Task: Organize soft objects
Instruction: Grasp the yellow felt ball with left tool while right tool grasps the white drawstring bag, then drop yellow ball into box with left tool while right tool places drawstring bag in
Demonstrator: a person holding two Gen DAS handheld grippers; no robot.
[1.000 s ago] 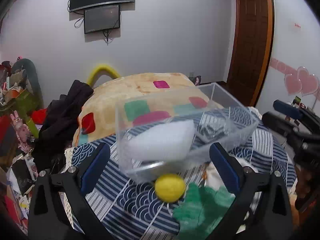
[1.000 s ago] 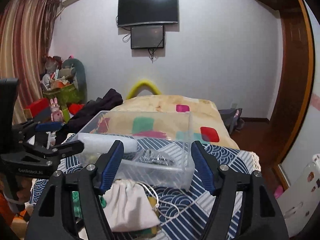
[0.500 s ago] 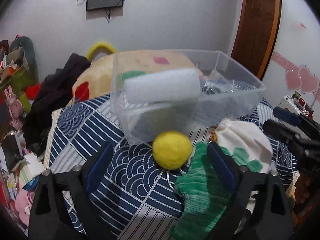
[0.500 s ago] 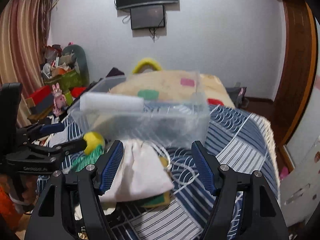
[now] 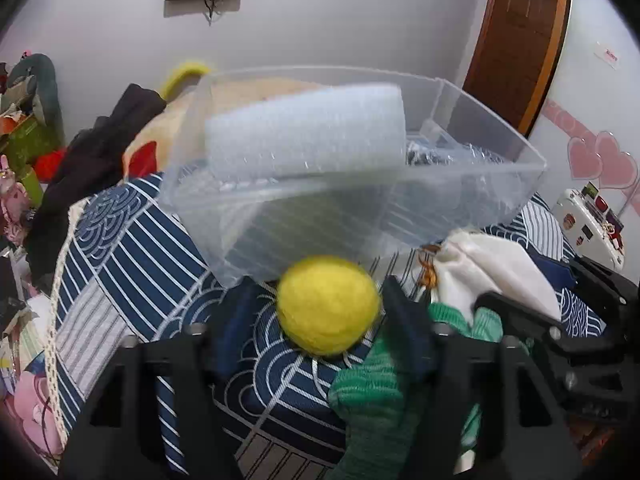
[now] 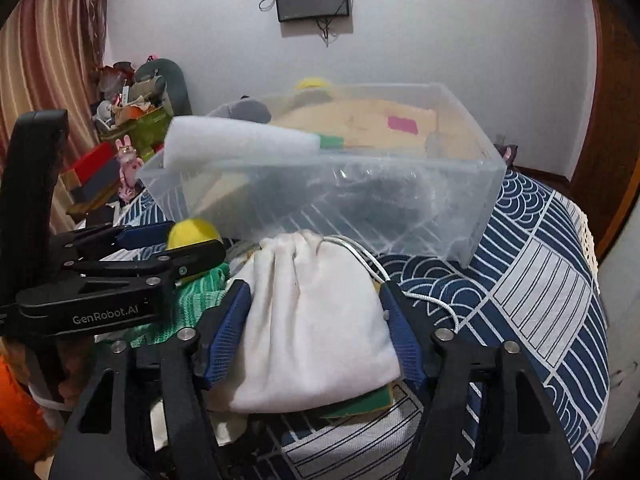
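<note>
A clear plastic bin stands on the bed and holds a white foam roll. In front of it lie a yellow felt ball, a green knitted cloth and a white drawstring pouch. My left gripper is open with its jaws on either side of the ball. My right gripper is open with its jaws on either side of the pouch.
The bed has a blue and white patterned cover. A beige patchwork pillow and dark clothes lie behind the bin. Clutter fills the left side of the room. A wooden door is at the right.
Both grippers have moved down and forward toward the bed. The left now straddles the yellow ball and the right straddles the white pouch.
</note>
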